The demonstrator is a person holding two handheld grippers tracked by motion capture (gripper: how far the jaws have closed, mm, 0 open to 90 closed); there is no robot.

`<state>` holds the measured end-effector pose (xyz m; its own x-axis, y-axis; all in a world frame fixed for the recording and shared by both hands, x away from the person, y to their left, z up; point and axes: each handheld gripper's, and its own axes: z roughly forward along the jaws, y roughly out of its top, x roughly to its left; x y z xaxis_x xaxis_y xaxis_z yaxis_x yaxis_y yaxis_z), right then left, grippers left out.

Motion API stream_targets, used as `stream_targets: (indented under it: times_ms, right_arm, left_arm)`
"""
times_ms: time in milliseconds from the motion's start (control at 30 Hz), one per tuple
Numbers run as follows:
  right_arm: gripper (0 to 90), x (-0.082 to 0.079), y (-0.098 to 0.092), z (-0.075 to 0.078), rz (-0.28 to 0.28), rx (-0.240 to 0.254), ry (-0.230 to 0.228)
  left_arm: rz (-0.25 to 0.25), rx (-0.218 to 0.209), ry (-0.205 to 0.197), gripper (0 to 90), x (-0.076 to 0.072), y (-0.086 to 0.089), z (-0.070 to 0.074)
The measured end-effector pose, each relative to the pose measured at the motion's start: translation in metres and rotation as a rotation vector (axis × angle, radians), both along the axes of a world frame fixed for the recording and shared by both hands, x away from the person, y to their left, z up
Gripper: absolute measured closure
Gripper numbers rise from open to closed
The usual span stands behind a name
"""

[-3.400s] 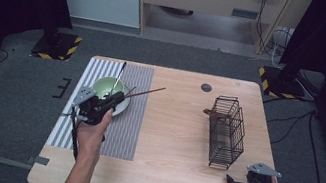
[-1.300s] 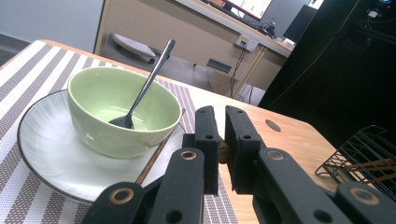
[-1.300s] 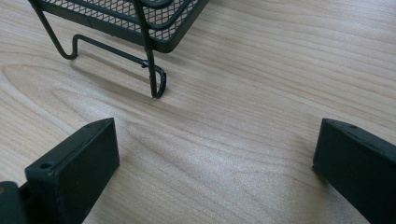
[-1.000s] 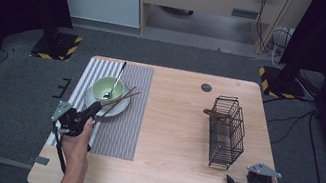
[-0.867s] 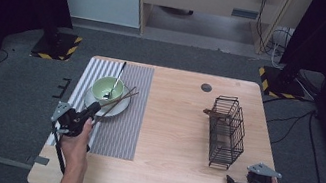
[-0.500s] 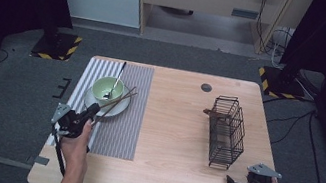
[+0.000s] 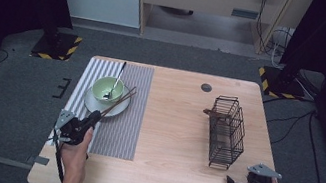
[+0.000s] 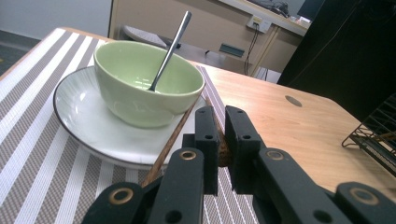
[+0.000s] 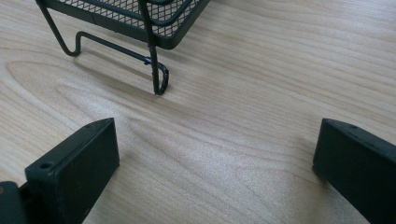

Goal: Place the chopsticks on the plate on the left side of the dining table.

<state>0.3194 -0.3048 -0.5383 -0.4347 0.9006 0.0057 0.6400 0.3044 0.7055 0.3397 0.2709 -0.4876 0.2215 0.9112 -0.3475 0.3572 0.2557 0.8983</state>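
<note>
Left gripper is pinching the near end of a brown chopstick, jaws pressed onto it. Its mate lies alongside, both slanting off the white plate onto the striped mat at the table's left. I judge these sticks light, stiff and slippery, so gripping near the end risks them swivelling. Just behind stands a green bowl with a spoon, easily knocked. Far right, my right gripper rests spread wide on the bare wood beside a black wire rack.
</note>
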Motion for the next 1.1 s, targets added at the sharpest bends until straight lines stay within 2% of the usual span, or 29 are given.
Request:
stream_targets:
  times_ms: [133,233,400,500,700,867,1000,1100]
  right_arm:
    - [0.4,-0.001,0.000,0.000,0.004,-0.001,0.000]
    - [0.4,-0.001,0.000,0.000,0.005,0.000,0.001]
    - [0.5,-0.001,-0.001,0.000,0.007,-0.001,0.000]
    - [0.4,-0.001,-0.001,0.000,0.009,-0.002,-0.001]
    - [0.5,-0.002,-0.001,0.000,0.011,-0.002,0.001]
    - [0.4,-0.002,-0.001,0.000,0.016,-0.003,0.000]
    - [0.4,-0.002,-0.002,0.000,0.018,-0.003,0.000]
    - [0.4,-0.002,-0.002,0.000,0.019,-0.003,0.000]
  left_arm:
    - [-0.008,0.036,0.030,83.9,-0.002,0.002,-0.005]
    - [-0.024,0.032,0.062,83.9,-0.002,0.004,-0.010]
    - [-0.031,0.046,0.083,83.9,-0.001,0.003,-0.012]
    - [-0.032,0.051,0.101,84.0,-0.001,0.001,-0.013]
    - [-0.038,0.091,0.141,84.0,0.001,-0.008,-0.017]
    - [-0.054,0.100,0.173,84.0,0.004,-0.014,-0.020]
    - [-0.050,0.104,0.179,84.0,0.005,-0.016,-0.022]
    - [-0.057,0.130,0.193,84.0,0.006,-0.019,-0.024]
